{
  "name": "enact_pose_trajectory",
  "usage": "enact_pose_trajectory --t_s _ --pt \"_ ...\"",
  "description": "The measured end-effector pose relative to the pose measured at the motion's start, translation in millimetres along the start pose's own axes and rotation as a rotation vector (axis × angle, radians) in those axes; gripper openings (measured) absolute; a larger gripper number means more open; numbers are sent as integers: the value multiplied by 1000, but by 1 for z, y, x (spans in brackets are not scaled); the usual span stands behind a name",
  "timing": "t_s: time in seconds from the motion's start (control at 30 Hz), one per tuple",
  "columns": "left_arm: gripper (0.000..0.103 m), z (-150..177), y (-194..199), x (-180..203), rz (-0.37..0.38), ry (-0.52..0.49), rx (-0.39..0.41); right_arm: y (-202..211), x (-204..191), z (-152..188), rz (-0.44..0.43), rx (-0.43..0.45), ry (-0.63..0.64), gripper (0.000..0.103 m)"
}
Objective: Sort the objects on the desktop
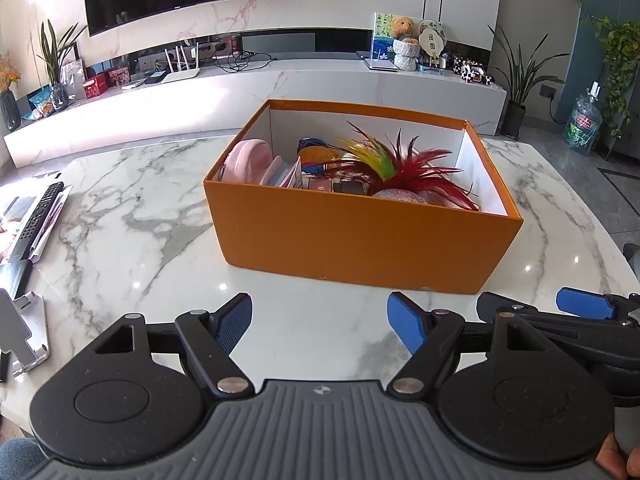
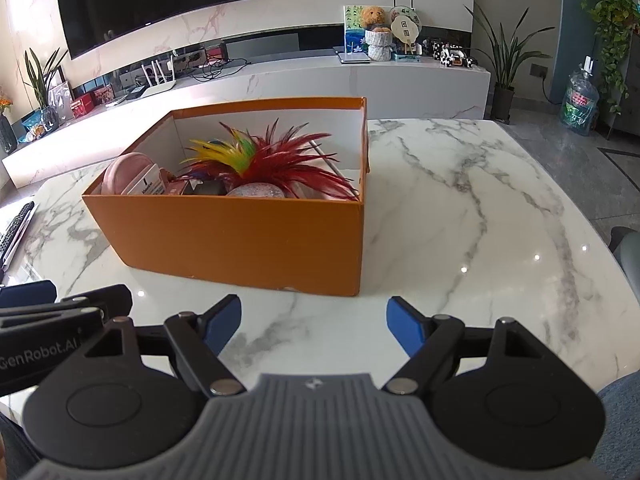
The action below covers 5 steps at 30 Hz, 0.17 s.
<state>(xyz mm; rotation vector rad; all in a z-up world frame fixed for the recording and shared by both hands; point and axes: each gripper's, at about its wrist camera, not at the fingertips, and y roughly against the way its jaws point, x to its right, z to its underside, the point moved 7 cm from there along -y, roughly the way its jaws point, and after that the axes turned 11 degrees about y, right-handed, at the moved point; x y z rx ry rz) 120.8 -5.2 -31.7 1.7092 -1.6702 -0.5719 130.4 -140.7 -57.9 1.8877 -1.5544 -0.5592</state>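
An orange box [image 1: 360,240] is seen at the centre of the frame on the marble surface [image 1: 140,240], already filled with a feather toy [image 1: 396,164], a pink pouch [image 1: 248,160] and other small items. Both the left gripper [image 1: 320,322] and the right gripper [image 2: 314,320] are held low before it, fingers spread wide and empty. The sorting is judged nearly complete; a remote control [image 1: 42,216] at the far left edge is left outside the box.

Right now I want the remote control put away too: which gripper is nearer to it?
Left. The left gripper hovers right of the remote control; the right gripper sits farther right, beyond the left one.
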Motion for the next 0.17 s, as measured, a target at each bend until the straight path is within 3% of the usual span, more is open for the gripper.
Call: enact_pose_trajectory --t_s 0.17 --pt "88 1 -2 0 10 3 -8 -3 1 2 -3 -9 -1 81"
